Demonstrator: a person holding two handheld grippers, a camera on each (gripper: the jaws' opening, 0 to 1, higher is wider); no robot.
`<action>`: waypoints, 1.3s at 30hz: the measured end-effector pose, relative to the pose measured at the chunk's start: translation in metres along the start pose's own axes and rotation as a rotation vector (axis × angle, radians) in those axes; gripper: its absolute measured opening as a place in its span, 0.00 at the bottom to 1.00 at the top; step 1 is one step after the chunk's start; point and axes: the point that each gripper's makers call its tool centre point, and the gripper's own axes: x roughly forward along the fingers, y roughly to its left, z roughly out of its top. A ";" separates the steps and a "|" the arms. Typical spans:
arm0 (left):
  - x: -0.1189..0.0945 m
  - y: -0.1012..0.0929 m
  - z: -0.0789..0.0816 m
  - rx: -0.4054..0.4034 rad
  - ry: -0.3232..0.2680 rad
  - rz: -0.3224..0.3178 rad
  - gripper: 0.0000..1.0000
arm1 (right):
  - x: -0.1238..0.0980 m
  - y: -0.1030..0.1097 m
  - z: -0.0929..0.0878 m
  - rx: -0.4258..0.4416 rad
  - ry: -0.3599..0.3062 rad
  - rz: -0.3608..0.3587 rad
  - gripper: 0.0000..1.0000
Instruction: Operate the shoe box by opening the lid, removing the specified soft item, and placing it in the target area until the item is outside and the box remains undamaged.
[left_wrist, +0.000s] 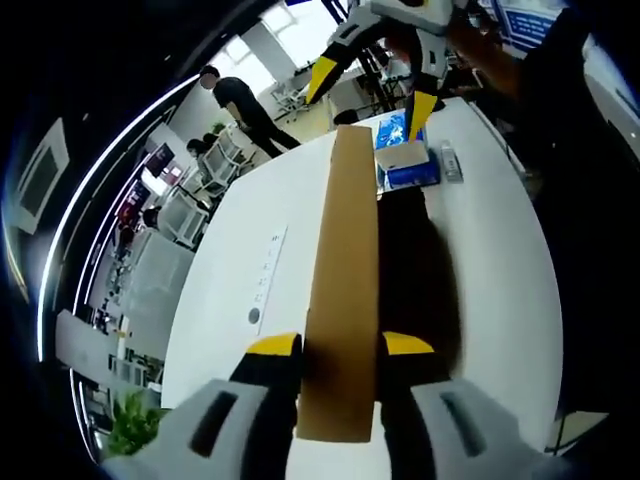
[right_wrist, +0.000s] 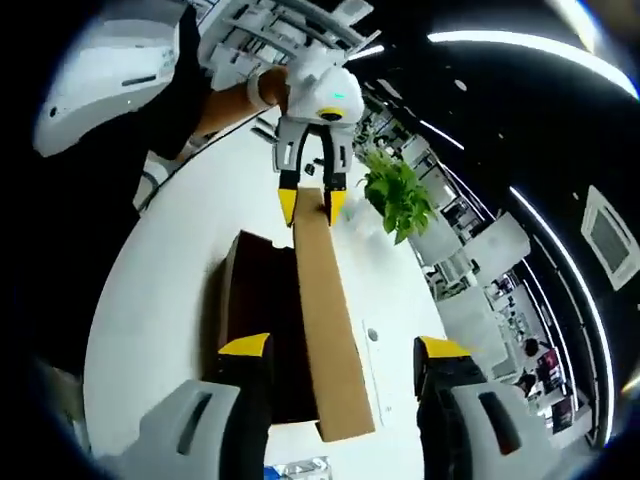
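The white round table (left_wrist: 500, 290) carries the dark shoe box (right_wrist: 255, 320), which stands open. Its brown cardboard lid (left_wrist: 340, 290) stands on edge above the box. The left gripper (left_wrist: 340, 345) is closed on one end of this lid. The right gripper (right_wrist: 340, 348) has its jaws wide apart; the lid's other end lies between them, touching neither. A blue and white carton (left_wrist: 405, 150) lies beyond the box.
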 end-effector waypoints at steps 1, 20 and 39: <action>0.000 0.000 0.000 0.001 0.000 0.000 0.30 | 0.002 -0.001 0.001 -0.018 0.020 -0.008 0.59; -0.002 -0.001 -0.001 0.001 -0.009 0.007 0.31 | 0.036 0.003 -0.007 -0.069 0.165 0.039 0.62; -0.003 -0.003 -0.001 0.011 -0.009 0.008 0.30 | 0.046 0.007 -0.019 -0.044 0.199 0.076 0.40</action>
